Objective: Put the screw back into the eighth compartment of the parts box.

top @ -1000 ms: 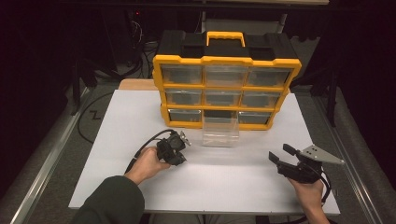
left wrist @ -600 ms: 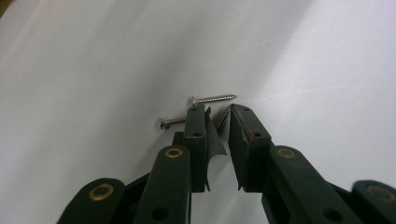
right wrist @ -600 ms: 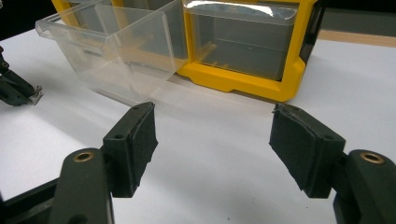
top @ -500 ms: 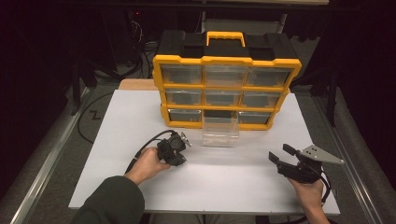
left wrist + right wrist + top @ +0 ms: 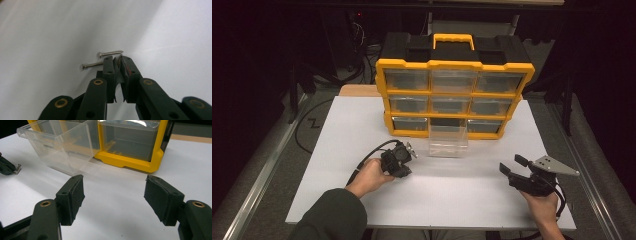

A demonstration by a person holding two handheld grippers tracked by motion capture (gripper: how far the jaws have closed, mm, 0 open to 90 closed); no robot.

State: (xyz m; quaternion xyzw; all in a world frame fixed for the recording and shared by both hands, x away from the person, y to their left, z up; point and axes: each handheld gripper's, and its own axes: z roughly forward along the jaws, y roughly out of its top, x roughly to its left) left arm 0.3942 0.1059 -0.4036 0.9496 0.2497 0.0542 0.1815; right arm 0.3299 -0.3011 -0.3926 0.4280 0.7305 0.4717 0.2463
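Observation:
My left gripper (image 5: 408,149) rests low on the white table, left of centre. Its jaws have just been closing and now pinch a small silver screw (image 5: 119,60) at their tips (image 5: 117,60). Two more screws lie loose on the table just beyond, one (image 5: 110,53) farther off and one (image 5: 91,65) to the left. My right gripper (image 5: 512,165) is held above the table's right front, open and holding nothing (image 5: 113,195). It faces a clear plastic drawer (image 5: 62,147) standing on the table in front of the organizer.
A yellow and black organizer (image 5: 452,70) with clear drawers stands at the back of the white table (image 5: 337,130). The pulled-out clear drawer (image 5: 448,141) sits before its bottom middle slot. Dark floor and cables lie off the table's left edge.

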